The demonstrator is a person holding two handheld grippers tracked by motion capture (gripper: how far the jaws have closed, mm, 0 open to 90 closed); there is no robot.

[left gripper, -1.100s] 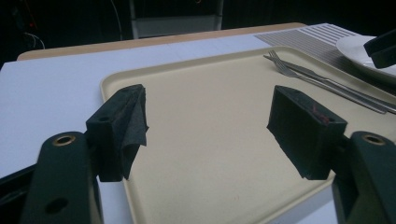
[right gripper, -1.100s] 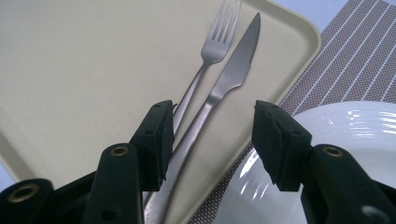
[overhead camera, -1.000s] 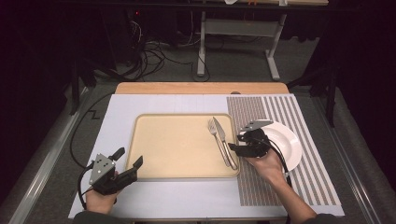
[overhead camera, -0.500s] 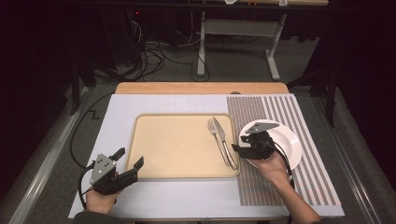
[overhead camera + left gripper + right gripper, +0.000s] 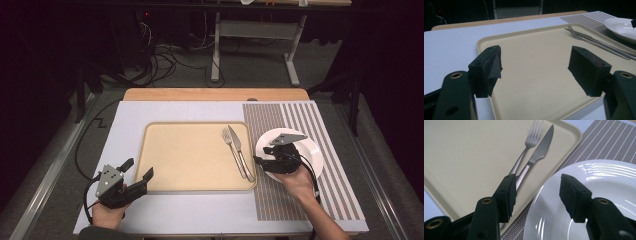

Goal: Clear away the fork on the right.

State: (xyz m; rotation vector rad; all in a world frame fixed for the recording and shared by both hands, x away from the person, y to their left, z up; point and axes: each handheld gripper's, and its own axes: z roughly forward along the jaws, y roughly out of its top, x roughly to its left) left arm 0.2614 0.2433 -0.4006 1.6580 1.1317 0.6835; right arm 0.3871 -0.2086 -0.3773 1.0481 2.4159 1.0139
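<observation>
Two claws work over a counter [image 5: 190, 112] covered by a pale sheet, with a striped placemat [image 5: 300, 120] laid along its right side. Largest on it is a beige tray [image 5: 190, 155], lying flat near the middle. Just beside the tray's right edge, on the placemat, sits a white plate [image 5: 312, 147]. A knife [image 5: 239, 150] and a fork [image 5: 231, 142] lie side by side, touching, on the right part of the tray, tips pointing away from the person.

At the plate's near-left rim hangs the right claw [image 5: 262, 162], jaws partly open and gripping nothing; in the right gripper view the right claw [image 5: 537, 192] straddles the plate's [image 5: 599, 177] rim, one jaw over the tray's [image 5: 461, 157] edge by the knife [image 5: 536, 152] and fork [image 5: 530, 140] handles, the other over the plate. Whether either pad touches the rim cannot be told.

Off the tray's near-left corner, the left claw [image 5: 137, 172] stands wide open and empty; in the left gripper view the left claw [image 5: 535, 66] frames bare tray [image 5: 536, 50].
</observation>
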